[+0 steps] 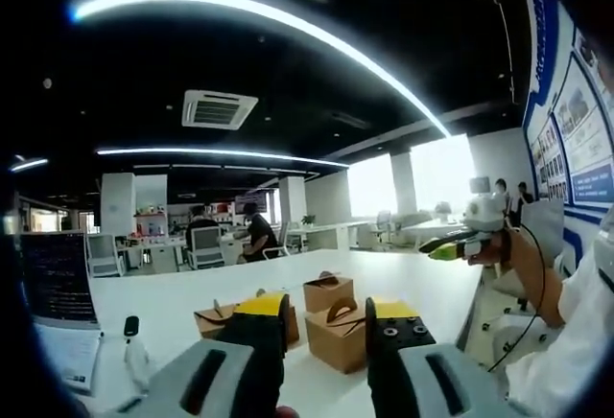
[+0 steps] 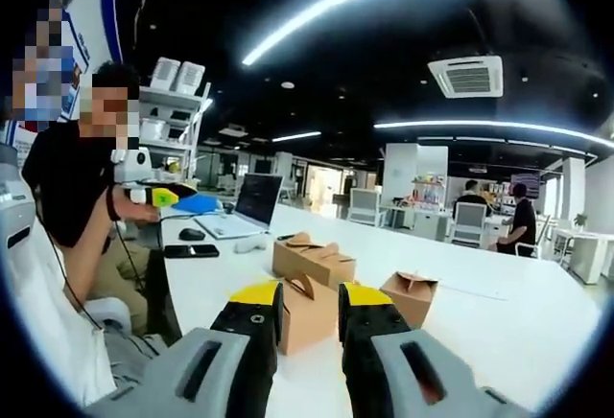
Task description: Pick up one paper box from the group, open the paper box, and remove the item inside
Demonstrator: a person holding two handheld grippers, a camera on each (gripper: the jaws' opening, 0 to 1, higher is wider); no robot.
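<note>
Three paper boxes (image 2: 312, 261) on white table (image 2: 499, 303)

Boxes (image 2: 309, 289) clustered (bare table (image 2: 499, 313) around)

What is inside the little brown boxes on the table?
You can't see inside. All three paper boxes sit closed on the white table, their handle tops folded shut, so whatever they hold is covered. Neither pair of tongs is touching one.

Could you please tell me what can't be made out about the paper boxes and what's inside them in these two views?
- Contents: all three boxes are closed, in both views.
- Nearest box, right gripper view: partly hidden behind the right gripper.
- Left box, left gripper view: partly hidden by the left gripper.
</note>
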